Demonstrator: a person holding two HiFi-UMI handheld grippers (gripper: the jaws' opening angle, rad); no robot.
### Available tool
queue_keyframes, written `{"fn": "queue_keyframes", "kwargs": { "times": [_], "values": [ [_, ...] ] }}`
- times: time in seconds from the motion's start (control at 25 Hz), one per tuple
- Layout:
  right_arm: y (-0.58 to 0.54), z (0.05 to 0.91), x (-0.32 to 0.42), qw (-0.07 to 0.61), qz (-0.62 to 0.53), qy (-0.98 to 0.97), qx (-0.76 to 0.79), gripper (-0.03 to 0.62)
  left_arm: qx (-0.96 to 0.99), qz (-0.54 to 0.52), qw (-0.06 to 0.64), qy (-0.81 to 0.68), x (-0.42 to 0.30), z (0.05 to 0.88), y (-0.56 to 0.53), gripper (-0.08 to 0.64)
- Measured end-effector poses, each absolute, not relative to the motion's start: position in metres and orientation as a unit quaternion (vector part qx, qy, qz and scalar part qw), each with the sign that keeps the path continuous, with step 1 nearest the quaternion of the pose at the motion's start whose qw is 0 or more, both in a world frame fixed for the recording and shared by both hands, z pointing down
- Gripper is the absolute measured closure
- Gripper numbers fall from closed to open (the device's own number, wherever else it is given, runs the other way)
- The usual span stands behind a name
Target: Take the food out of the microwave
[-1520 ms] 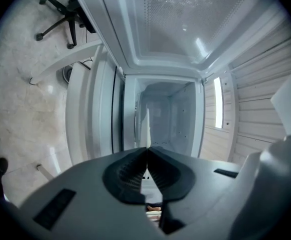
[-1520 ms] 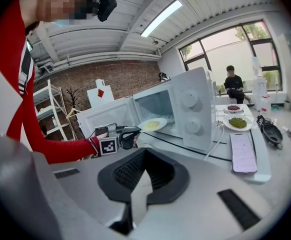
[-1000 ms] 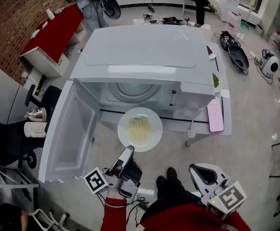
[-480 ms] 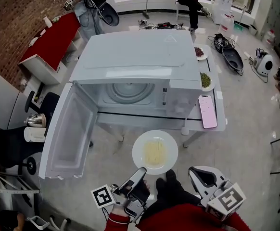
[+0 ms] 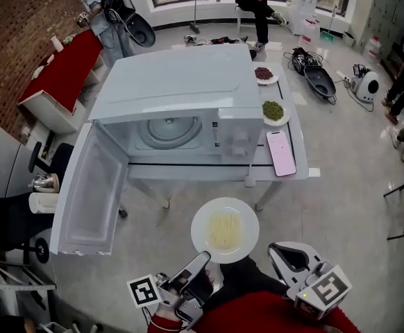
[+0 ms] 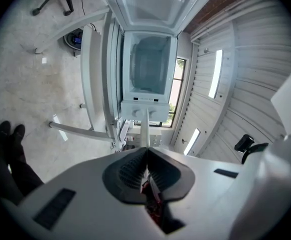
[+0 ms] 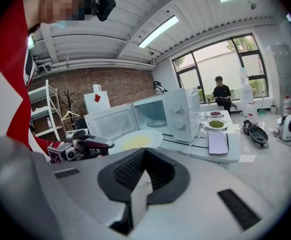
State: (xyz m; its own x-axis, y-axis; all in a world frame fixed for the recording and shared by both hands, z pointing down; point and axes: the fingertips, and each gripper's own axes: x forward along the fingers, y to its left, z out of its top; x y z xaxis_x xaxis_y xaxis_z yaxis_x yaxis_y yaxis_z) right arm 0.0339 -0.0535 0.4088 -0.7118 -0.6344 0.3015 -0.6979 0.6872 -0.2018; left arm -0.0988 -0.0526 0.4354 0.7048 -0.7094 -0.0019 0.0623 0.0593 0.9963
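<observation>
The white microwave oven (image 5: 181,82) stands on a white tabletop (image 5: 293,137) in a grey-floored room, its door (image 5: 91,193) swung wide to the left. The round white plate of pale noodles (image 5: 224,229) hangs over bare floor, clear of the tabletop's front edge (farther out than half a second ago). The left hand-held gripper (image 5: 200,260) is clamped on the plate's near rim. The right hand-held gripper (image 5: 285,252) is closed on nothing.
</observation>
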Motion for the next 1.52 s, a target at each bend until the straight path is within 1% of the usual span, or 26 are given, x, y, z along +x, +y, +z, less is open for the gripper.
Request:
{"fn": "queue_keyframes", "kwargs": {
  "times": [0.28, 0.72, 1.52],
  "values": [
    [-0.038, 0.391, 0.042, 0.081, 0.145, -0.916, 0.366, 0.581, 0.644, -0.252, 0.684, -0.233, -0.086, 0.416, -0.027, 0.546],
    [-0.022, 0.348, 0.029, 0.026, 0.106, -0.939, 0.327, 0.581, 0.653, -0.258, 0.681, -0.209, -0.078, 0.395, 0.002, 0.546],
    [-0.015, 0.319, -0.014, 0.013, 0.063, -0.966, 0.251, 0.581, 0.649, -0.311, 0.652, -0.237, -0.107, 0.378, 0.023, 0.546]
  ]
}}
